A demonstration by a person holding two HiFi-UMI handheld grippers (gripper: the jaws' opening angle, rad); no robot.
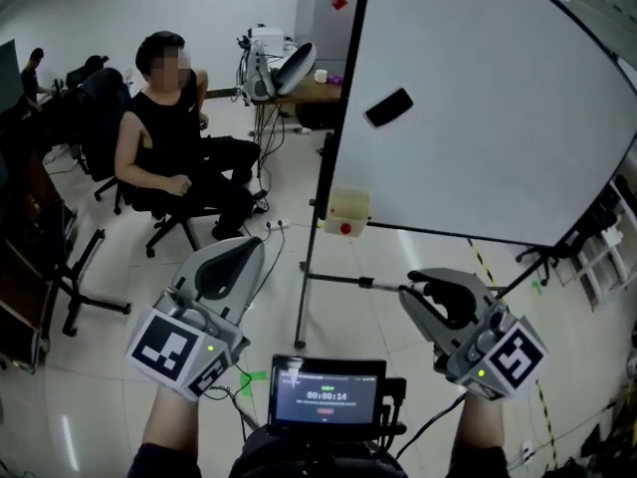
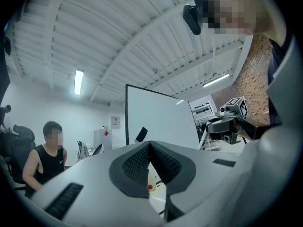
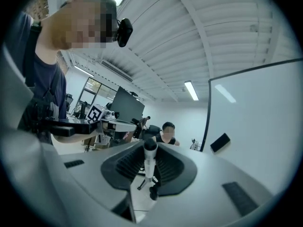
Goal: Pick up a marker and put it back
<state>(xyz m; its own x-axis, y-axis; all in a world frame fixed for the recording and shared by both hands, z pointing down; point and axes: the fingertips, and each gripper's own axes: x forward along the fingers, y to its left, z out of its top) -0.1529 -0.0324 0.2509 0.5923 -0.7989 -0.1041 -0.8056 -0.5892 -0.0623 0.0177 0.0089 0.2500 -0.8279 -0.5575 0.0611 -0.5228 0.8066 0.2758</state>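
White marker (image 3: 150, 156), dark cap uppermost, stands upright, clamped between the right tool's (image 3: 150, 164) pads.

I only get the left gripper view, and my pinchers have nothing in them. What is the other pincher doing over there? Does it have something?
Observer: Yes. The right gripper is shut on a white marker with a dark end.
Operator: I see a tiny red dot past my pinchers. What is it?
Observer: The head view shows it is a red spot on a pale box hanging at the lower left corner of the whiteboard.
Operator: Is anything lower down that I can't see?
Observer: A small lit screen sits low in the middle of the head view.
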